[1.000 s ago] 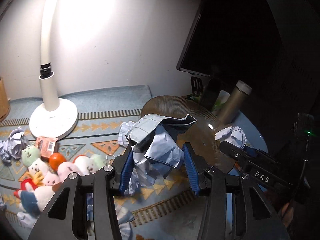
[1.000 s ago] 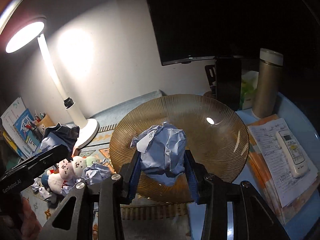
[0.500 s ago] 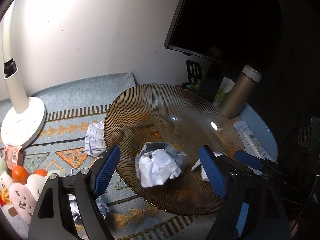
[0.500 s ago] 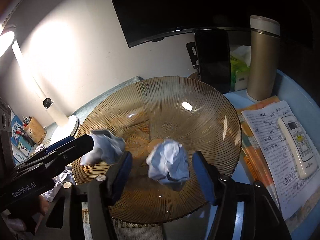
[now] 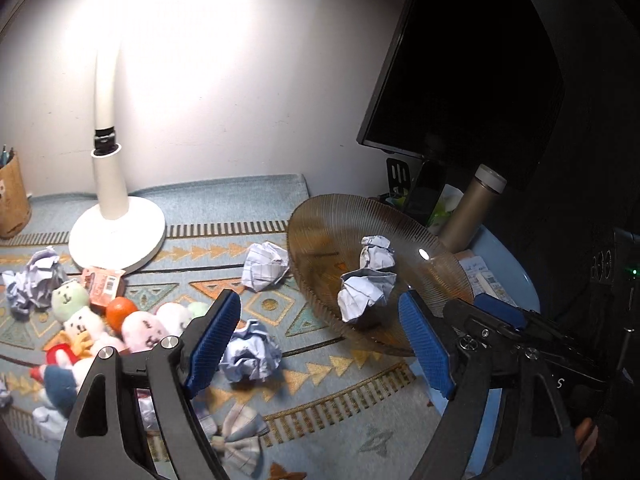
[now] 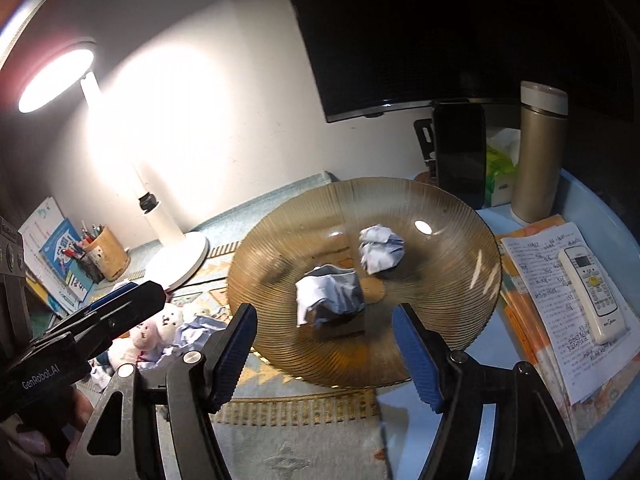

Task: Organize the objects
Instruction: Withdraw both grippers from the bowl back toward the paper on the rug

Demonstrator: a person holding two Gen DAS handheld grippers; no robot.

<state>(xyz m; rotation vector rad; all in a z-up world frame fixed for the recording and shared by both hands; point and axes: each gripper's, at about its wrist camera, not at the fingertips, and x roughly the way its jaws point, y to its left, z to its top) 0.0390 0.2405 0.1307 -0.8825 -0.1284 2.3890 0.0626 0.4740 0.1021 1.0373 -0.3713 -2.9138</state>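
A ribbed amber glass bowl holds two crumpled paper balls, one nearer and one farther. My right gripper is open and empty, just in front of the bowl's near rim. My left gripper is open and empty, above the rug left of the bowl. Loose paper balls lie on the rug: one by the bowl, one below my left gripper, one at far left.
A white desk lamp stands at the back left. Plush toys and an orange lie on the patterned rug. A gold flask, a phone, papers and a remote are right of the bowl. A pencil cup stands far left.
Both grippers opened and dropped their paper balls into the bowl, then drew back. The left gripper swung left over the rug.
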